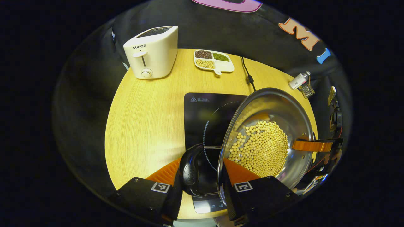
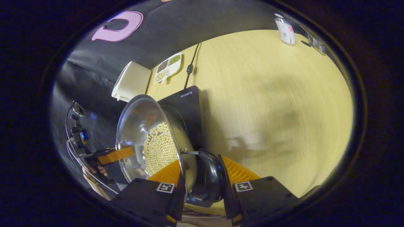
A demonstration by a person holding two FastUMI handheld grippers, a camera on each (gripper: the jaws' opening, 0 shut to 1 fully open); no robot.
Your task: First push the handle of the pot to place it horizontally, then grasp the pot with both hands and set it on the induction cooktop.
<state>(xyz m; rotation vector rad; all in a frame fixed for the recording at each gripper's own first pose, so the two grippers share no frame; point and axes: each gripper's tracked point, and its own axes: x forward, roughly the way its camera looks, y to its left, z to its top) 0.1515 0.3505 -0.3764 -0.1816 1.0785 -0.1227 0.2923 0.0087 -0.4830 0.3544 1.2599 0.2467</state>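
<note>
A round, pale wooden table (image 1: 145,126) fills the booth, ringed by dark cloth walls. On it lies a black induction cooktop (image 1: 202,119), its cord (image 1: 247,74) trailing toward the back edge. At the far side stand a white toaster (image 1: 153,52) and a divided dish (image 1: 213,60) of beans and grains; a small bottle (image 1: 298,81) and a little wire piece sit near the rim at the other end. The steel pot (image 1: 268,138), with a layer of pale beans (image 1: 262,148) in it, is held over the cooktop, tilted in both views, so I cannot tell whether its base touches the glass. The left gripper (image 1: 202,171) stands at one side, its jaws narrowed on the pot's black side handle (image 1: 191,170) and the rim next to it. The right gripper (image 2: 202,176) grips the opposite black handle (image 2: 210,176) in the same manner, jaws drawn in on handle and wall. In the right gripper view a hand (image 2: 98,170) shows behind the far gripper. A wide stretch of bare tabletop lies open to one side of the cooktop, while the cooktop's near edge sits close to the table rim.
</note>
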